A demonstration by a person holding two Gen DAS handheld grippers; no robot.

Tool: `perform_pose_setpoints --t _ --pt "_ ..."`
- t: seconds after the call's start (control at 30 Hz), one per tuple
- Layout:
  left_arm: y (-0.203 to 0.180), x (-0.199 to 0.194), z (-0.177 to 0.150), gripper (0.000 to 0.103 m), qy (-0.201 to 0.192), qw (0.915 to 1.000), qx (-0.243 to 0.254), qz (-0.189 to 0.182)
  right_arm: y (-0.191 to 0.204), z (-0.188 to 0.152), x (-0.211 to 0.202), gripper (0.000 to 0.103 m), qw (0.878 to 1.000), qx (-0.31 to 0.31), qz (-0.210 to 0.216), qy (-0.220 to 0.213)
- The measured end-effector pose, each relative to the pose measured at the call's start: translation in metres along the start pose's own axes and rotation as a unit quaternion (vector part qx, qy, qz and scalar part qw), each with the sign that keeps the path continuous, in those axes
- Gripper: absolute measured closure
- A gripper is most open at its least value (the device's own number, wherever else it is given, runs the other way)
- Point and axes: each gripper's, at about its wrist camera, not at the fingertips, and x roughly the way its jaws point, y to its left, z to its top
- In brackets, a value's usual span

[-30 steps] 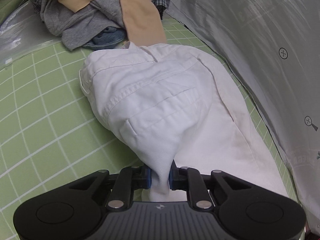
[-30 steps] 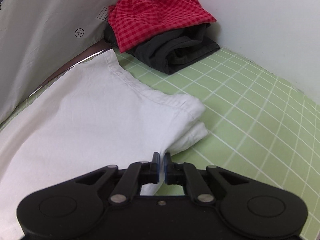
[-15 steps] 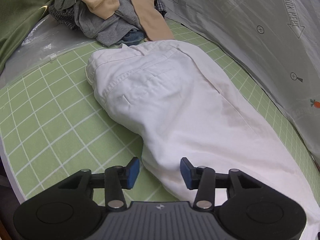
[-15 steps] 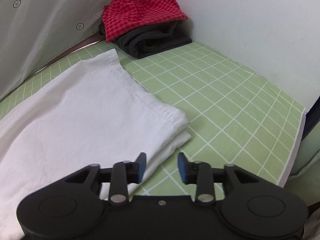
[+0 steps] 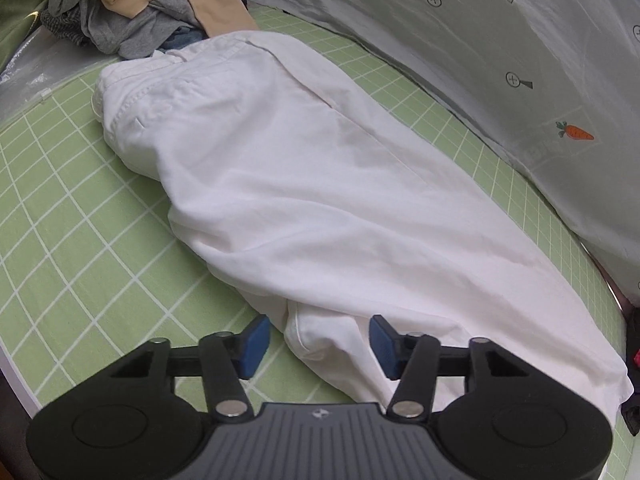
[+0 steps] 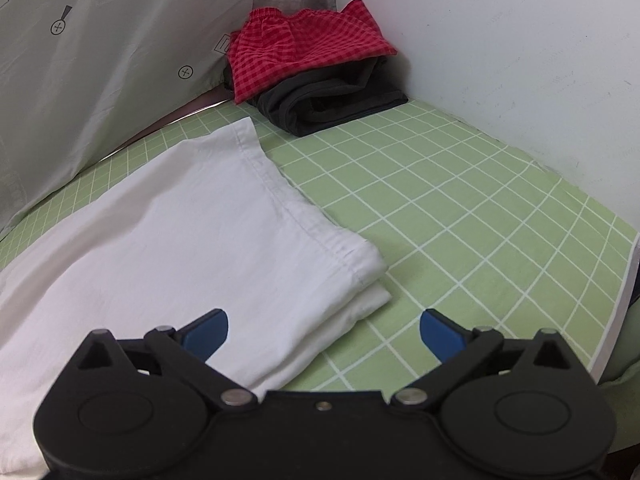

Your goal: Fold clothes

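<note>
White trousers lie folded lengthwise on the green grid mat, waistband far left, legs running toward the near right. My left gripper is open and empty, just above the near edge of the trousers at mid-length. In the right wrist view the hem end of the trousers lies with both legs stacked. My right gripper is wide open and empty, hovering over the near hem corner.
A heap of unfolded grey, beige and blue clothes lies beyond the waistband. A folded red checked garment on a folded black one sits in the far corner. A grey printed curtain and white wall border the mat.
Both grippers let go of the white trousers, opened, and pulled back and up. The trousers now lie flat on the mat.
</note>
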Motion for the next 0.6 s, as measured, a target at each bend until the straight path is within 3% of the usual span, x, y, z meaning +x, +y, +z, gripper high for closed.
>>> perform_pose_setpoints --t 0.07,0.23,0.27,0.43,0.47,0.5,0.6 --pt "-0.003 0.009 -0.002 0.080 0.020 0.9998 -0.006 0.002 -0.005 0.003 0.005 0.000 1.000 0.013 -0.001 0.004" --pt "-0.003 0.017 -0.001 0.082 0.028 0.9993 -0.025 0.005 -0.013 0.015 0.019 0.005 1.000 0.029 -0.006 -0.002" --pt "-0.003 0.018 0.000 0.083 0.029 0.9992 -0.028 0.006 -0.013 0.018 0.023 0.018 1.000 0.031 -0.005 0.000" --pt "-0.007 0.018 0.002 0.097 0.028 0.9993 -0.025 0.006 -0.015 0.029 0.039 0.066 0.999 0.041 -0.014 0.014" --pt "-0.006 0.017 0.002 0.098 0.028 0.9992 -0.028 0.004 -0.015 0.030 0.039 0.085 0.999 0.041 -0.016 0.010" --pt "-0.005 0.016 0.003 0.098 0.028 0.9991 -0.032 0.001 -0.014 0.032 0.038 0.092 0.999 0.036 -0.018 0.007" --pt "0.002 0.009 0.005 0.100 0.026 0.9984 -0.049 -0.012 -0.014 0.040 0.026 0.096 0.999 0.015 -0.011 -0.026"
